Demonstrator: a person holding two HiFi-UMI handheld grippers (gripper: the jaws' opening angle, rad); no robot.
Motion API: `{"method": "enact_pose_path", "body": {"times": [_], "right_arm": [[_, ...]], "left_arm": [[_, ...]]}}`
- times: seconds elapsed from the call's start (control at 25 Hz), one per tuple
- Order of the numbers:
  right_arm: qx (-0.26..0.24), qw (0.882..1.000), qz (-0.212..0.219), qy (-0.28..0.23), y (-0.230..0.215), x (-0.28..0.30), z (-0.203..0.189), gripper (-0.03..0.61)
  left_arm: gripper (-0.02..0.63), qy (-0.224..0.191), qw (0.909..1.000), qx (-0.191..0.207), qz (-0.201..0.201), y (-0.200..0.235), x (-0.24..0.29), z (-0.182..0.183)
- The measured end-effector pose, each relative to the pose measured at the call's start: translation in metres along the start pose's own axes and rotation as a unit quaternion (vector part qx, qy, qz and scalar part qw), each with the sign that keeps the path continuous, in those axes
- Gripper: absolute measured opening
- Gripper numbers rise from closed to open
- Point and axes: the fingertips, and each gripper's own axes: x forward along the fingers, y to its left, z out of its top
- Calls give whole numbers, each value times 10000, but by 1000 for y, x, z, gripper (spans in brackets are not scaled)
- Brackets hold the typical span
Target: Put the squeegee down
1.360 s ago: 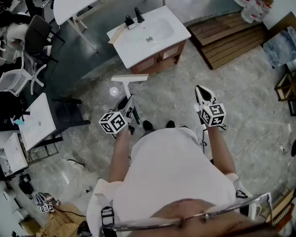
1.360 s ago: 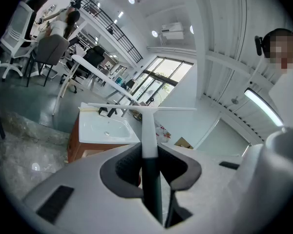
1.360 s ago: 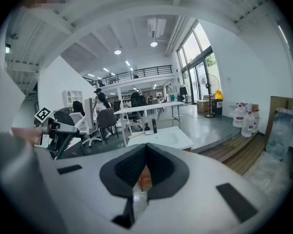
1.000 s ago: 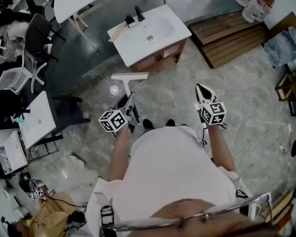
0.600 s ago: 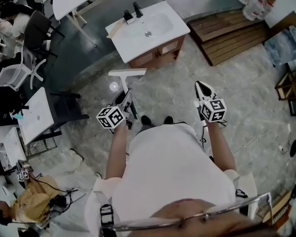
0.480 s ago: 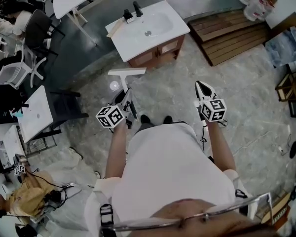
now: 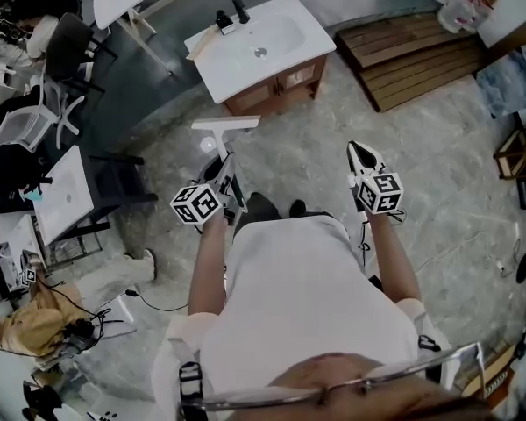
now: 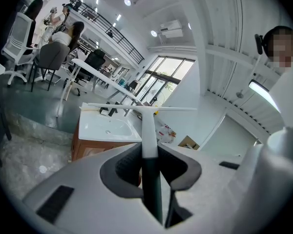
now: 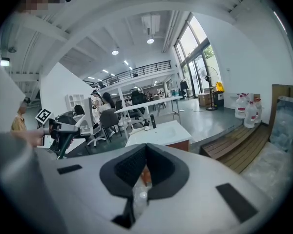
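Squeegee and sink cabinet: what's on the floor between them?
Nothing. The head view shows only bare stone floor between the squeegee and the sink cabinet.

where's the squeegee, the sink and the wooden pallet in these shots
squeegee (image 7: 225, 123): head view, on its white blade
sink (image 7: 281, 33): head view, on the bare white basin
wooden pallet (image 7: 418, 58): head view, on its middle planks

Bright, even daylight from tall windows (image 9: 194, 45) plus ceiling lamps (image 9: 150, 41); strong fisheye bending at edges; nearest foreground soft, probably out of focus; shadows faint
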Motion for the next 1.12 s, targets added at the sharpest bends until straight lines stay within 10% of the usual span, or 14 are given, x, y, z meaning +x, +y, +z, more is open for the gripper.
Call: {"method": "enact_pose_path", "body": {"times": [1.12], "right_arm": [[261, 9961, -836, 112, -42, 151, 56, 6]], "left_arm": [[91, 679, 9963, 209, -485, 102, 149, 102]]}}
